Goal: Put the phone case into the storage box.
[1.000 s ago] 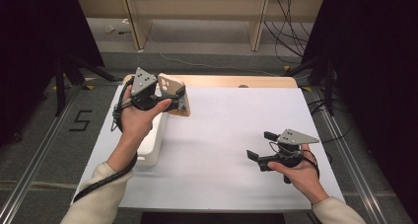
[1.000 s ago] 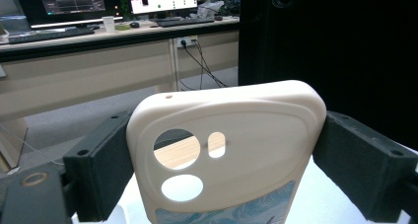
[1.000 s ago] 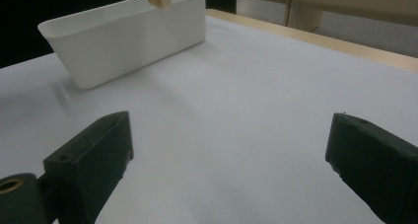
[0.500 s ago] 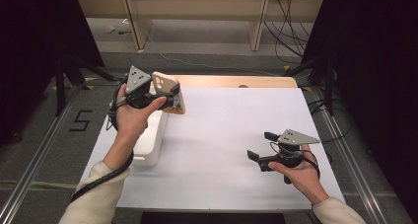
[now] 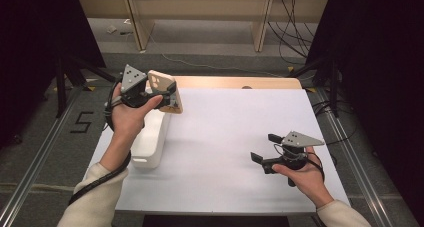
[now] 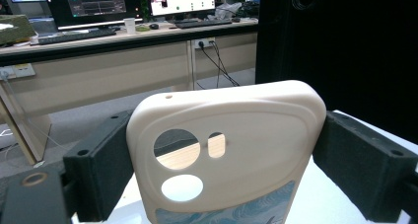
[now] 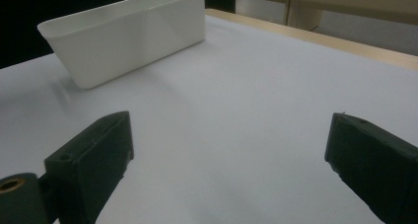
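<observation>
My left gripper [image 5: 167,94] is raised over the table's far left corner, shut on a cream phone case [image 5: 164,88]. In the left gripper view the case [image 6: 231,130] stands upright between the two black pads [image 6: 101,169], which press on its side edges. It has camera cut-outs and a blue pattern low down. My right gripper [image 5: 264,147] sits low over the white table top at the front right. Its jaws are open with nothing between them, and bare table shows between them in the right gripper view [image 7: 231,160].
A long white bin [image 5: 150,142] stands on the table's left side, below my left hand; the right gripper view shows the bin [image 7: 123,36] at the far end. A wooden strip [image 5: 235,82] runs along the far edge of the table. White table top [image 5: 230,132] lies between the hands.
My left gripper has drifted slightly left and up with the phone case in it. The right hand has stayed put.
</observation>
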`<state>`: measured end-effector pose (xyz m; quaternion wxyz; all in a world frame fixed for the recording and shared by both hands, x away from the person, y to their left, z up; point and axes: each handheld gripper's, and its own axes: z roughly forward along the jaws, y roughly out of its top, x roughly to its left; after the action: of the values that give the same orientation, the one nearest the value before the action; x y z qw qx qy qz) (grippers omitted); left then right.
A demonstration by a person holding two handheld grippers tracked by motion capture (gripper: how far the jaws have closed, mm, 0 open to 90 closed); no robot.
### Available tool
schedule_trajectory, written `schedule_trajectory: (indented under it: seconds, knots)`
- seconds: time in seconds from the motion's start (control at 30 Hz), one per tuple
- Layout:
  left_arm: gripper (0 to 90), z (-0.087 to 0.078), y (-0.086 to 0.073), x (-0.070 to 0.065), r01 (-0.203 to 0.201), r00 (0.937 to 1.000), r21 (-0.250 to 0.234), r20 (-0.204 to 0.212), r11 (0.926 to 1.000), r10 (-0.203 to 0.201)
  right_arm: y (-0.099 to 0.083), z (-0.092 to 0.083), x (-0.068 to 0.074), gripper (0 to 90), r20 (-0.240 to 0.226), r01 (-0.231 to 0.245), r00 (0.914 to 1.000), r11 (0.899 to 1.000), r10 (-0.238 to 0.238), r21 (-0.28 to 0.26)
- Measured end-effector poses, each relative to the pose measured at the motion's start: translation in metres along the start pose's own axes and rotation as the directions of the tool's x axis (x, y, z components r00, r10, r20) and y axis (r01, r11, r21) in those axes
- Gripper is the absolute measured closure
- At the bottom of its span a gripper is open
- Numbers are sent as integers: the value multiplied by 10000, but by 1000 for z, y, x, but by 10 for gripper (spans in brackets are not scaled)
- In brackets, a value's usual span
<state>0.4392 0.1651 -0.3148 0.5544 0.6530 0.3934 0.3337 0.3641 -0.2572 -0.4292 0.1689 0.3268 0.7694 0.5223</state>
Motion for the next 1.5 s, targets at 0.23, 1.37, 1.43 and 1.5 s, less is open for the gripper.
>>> schedule_trajectory:
  seconds: [0.23,1.37,1.43,1.5]
  knots:
    - [113,-2,1,8,-252,9995,-121,-205,9996,249,0,0,0,54,-17,-12,10000,10000,12,-19]
    - [113,-9,2,24,-138,9981,-73,-602,9999,134,0,0,0,56,-32,-38,10000,10000,38,-23]
    - [113,-9,2,24,-131,9980,-69,-619,9999,126,0,1,0,56,-49,-40,10000,10000,39,-43]
    - [113,-9,2,26,-151,9978,-66,-648,9999,146,0,1,0,57,-34,-37,10000,10000,37,-21]
